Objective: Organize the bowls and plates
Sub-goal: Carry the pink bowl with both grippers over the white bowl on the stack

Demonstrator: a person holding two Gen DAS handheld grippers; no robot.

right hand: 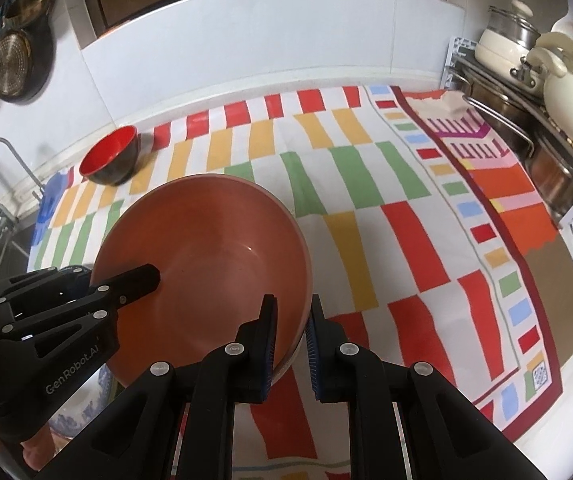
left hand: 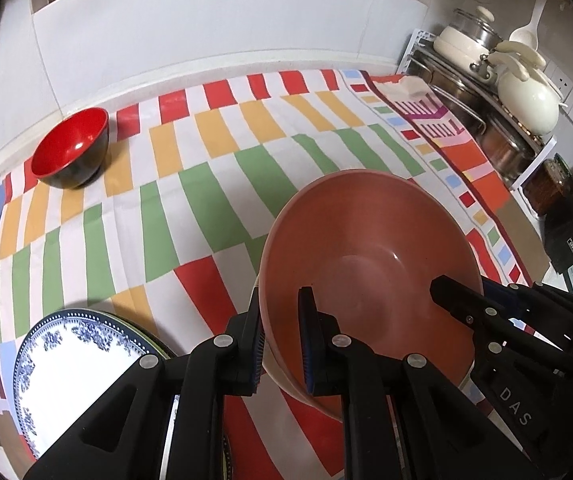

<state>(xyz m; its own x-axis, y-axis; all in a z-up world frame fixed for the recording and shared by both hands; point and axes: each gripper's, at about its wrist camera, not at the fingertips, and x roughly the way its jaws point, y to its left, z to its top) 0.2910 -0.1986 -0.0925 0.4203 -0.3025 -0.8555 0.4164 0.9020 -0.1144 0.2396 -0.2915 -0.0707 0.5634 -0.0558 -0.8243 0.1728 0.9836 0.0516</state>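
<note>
A large terracotta bowl [left hand: 370,248] [right hand: 210,248] hangs tilted above the striped cloth, held by both grippers. My left gripper [left hand: 281,300] is shut on the bowl's left rim, one pad inside and one outside. On the opposite rim my right gripper [right hand: 293,304] is shut the same way. Each wrist view also shows the other gripper reaching over the rim: the right gripper [left hand: 446,294] and the left gripper [right hand: 146,276]. A blue-and-white patterned plate [left hand: 66,360] lies on a darker plate at the near left. A small red-and-black bowl [left hand: 72,146] [right hand: 112,156] stands at the far left.
The colourful striped cloth [left hand: 214,168] [right hand: 406,220] covers the counter up to a white tiled wall. A rack of cream pots and steel pans [left hand: 506,92] [right hand: 546,80] lines the right side. Pans [right hand: 10,64] hang on the left wall above a sink edge [right hand: 6,208].
</note>
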